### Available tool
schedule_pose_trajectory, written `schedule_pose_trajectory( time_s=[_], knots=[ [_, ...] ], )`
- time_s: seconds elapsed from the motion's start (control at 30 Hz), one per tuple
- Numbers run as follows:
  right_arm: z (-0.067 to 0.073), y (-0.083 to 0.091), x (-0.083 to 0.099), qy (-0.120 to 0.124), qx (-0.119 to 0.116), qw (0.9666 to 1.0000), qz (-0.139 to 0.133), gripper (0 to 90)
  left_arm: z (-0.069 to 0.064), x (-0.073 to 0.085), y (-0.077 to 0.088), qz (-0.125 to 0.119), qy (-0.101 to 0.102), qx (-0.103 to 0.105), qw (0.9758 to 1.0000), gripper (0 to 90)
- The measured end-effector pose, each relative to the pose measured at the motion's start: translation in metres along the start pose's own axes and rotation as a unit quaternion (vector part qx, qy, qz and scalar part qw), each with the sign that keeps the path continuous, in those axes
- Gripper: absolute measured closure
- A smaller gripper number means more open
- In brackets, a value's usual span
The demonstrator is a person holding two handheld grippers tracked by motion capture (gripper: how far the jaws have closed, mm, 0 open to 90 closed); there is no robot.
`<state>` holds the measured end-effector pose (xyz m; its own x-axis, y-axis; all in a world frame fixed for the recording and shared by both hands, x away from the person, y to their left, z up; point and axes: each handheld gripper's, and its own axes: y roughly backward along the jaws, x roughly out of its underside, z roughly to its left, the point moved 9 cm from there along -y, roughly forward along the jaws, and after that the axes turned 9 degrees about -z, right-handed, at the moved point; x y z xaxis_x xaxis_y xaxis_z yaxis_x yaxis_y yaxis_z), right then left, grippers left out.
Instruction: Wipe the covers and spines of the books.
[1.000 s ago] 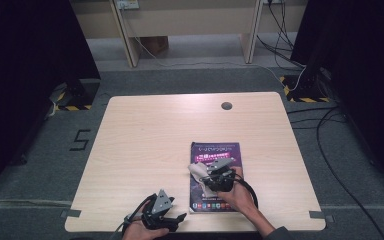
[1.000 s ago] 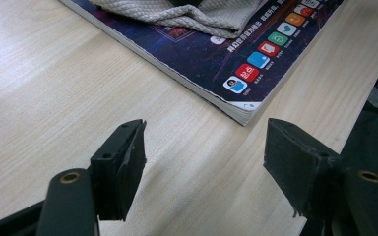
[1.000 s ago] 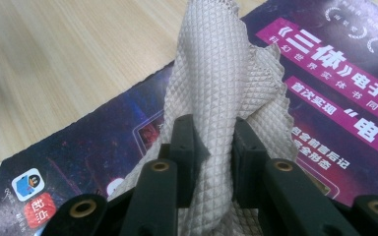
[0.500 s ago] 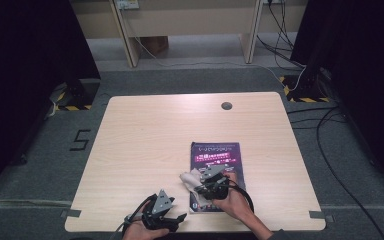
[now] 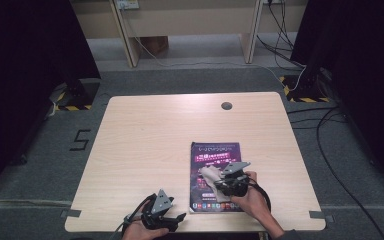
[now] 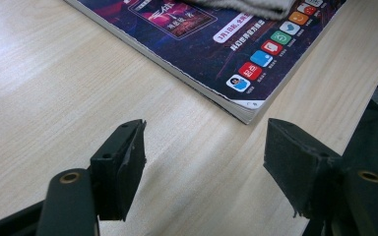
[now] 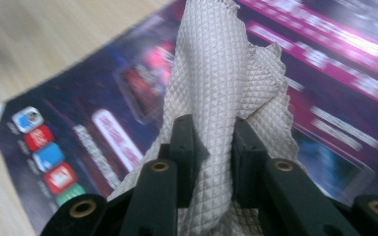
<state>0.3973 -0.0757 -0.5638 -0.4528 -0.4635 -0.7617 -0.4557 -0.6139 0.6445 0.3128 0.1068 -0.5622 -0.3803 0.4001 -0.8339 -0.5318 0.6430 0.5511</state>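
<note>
A purple magazine (image 5: 215, 165) lies flat on the wooden table (image 5: 155, 135), toward its near right. My right gripper (image 5: 219, 179) hovers over the magazine's lower half, shut on a grey waffle-weave cloth (image 7: 221, 88) that lies on the cover (image 7: 325, 73). The cloth (image 5: 211, 176) bunches between the two black jaws and spreads ahead of them. My left gripper (image 5: 176, 219) rests near the table's front edge, left of the magazine, open with nothing between its jaws. In the left gripper view the magazine's near corner (image 6: 246, 105) lies just ahead of the open gripper (image 6: 204, 152).
A round cable hole (image 5: 226, 106) sits near the table's far edge. Cables (image 5: 330, 125) trail on the floor to the right, and desk legs (image 5: 125, 35) stand beyond the table. Bare tabletop stretches over the left and far parts.
My right gripper and the cloth slid toward the near edge of the magazine, then back up and to the right over the cover. The left gripper stayed put.
</note>
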Motion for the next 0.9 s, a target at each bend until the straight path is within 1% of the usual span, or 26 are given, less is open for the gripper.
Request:
schedule_pose_trajectory(
  time_s=[0.07,0.1,0.13,0.2,0.27,0.33,0.4,0.43,0.53,0.6,0.63,0.67,0.7,0.73,0.8,0.83,0.9],
  knots=[
    [-0.01,0.007,0.005,-0.009,0.012,0.9999,0.001,75.6,0.0,0.0,0.0,-0.001,0.0,0.0,1.0,31.3],
    [-0.016,0.012,0.008,-0.015,0.022,0.9996,0.002,75.5,0.0,0.0,0.0,0.0,0.0,0.001,1.0,31.4],
    [-0.019,0.014,0.009,-0.02,0.026,0.9995,0.002,75.6,-0.001,0.0,0.0,-0.001,0.0,0.001,1.0,31.4],
    [-0.03,0.023,0.015,-0.03,0.042,0.9987,0.002,75.5,-0.001,0.0,0.0,-0.002,0.0,0.002,1.0,31.4],
    [-0.038,0.03,0.02,-0.037,0.053,0.9979,0.001,75.6,0.0,0.0,0.0,-0.001,0.0,0.001,1.0,31.4],
    [-0.045,0.037,0.025,-0.043,0.062,0.9971,-0.001,75.6,-0.001,0.0,0.0,-0.001,-0.001,0.002,1.0,31.3],
    [-0.049,0.041,0.028,-0.05,0.066,0.9966,-0.004,75.9,-0.001,0.0,0.0,0.0,-0.001,0.002,1.0,31.3],
    [-0.051,0.042,0.029,-0.047,0.067,0.9966,-0.004,75.8,-0.001,0.0,-0.001,0.001,-0.002,0.001,1.0,31.4],
    [-0.051,0.044,0.03,-0.048,0.071,0.9963,-0.003,75.6,-0.001,0.0,-0.001,-0.001,-0.001,0.002,1.0,31.4],
    [-0.05,0.043,0.029,-0.043,0.074,0.9964,0.0,75.4,-0.001,0.0,-0.001,0.002,-0.003,0.001,1.0,31.4],
    [-0.048,0.042,0.029,-0.039,0.071,0.9967,-0.001,75.4,-0.001,0.0,-0.001,0.001,-0.003,0.002,1.0,31.3],
    [-0.046,0.041,0.028,-0.041,0.069,0.9968,-0.001,75.4,-0.002,0.0,-0.001,0.0,-0.002,0.002,1.0,31.3],
    [-0.044,0.04,0.028,-0.038,0.066,0.9971,0.0,75.5,-0.002,0.0,-0.001,0.0,-0.002,0.003,1.0,31.3],
    [-0.041,0.039,0.027,-0.035,0.062,0.9974,0.0,75.5,-0.002,0.0,-0.002,0.001,-0.002,0.003,1.0,31.3],
    [-0.032,0.034,0.024,-0.022,0.051,0.9985,-0.001,75.5,-0.002,0.0,-0.002,0.002,-0.003,0.003,1.0,31.3],
    [-0.025,0.031,0.022,-0.02,0.043,0.9989,0.0,75.6,-0.002,0.001,-0.002,0.003,-0.003,0.003,1.0,31.3],
    [-0.019,0.027,0.02,-0.014,0.035,0.9993,0.001,75.5,-0.002,0.001,-0.002,0.002,-0.003,0.003,1.0,31.4]
  ],
)
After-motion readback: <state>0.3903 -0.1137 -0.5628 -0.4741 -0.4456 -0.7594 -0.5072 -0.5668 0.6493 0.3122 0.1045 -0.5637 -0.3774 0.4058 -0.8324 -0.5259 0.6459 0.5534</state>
